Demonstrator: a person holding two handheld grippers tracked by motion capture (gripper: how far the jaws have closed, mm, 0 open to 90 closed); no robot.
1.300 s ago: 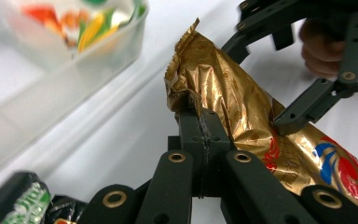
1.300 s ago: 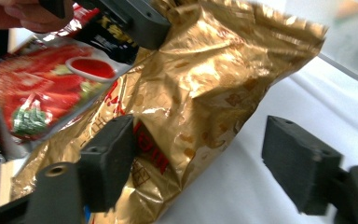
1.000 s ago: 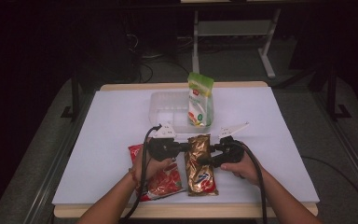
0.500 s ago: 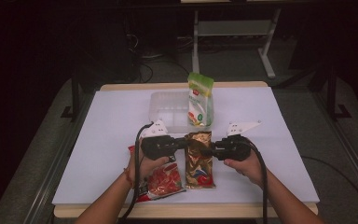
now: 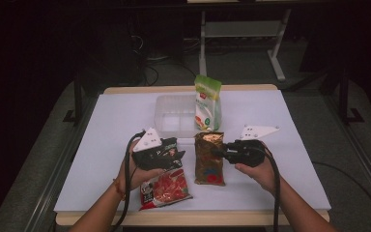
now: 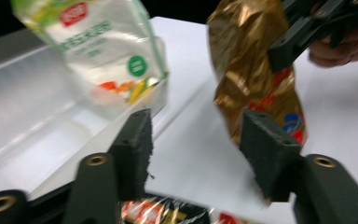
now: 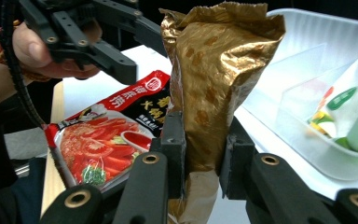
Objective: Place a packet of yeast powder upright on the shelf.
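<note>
The white table (image 5: 101,145) carries a clear, ribbed plastic tub (image 5: 174,116) at the back, with a glossy green-and-white pouch (image 5: 207,104) standing upright in its right end. In front of the tub the crinkled gold foil bag (image 5: 209,157) lies with its long axis running away from the person, its pinched top end lifted toward the tub, and the right gripper (image 5: 222,152) has just been closing and now clamps it from the right. The left gripper (image 5: 176,153), its jaws just opened and holding nothing, hovers over the top of the flat, shiny red packet (image 5: 166,188).
</note>
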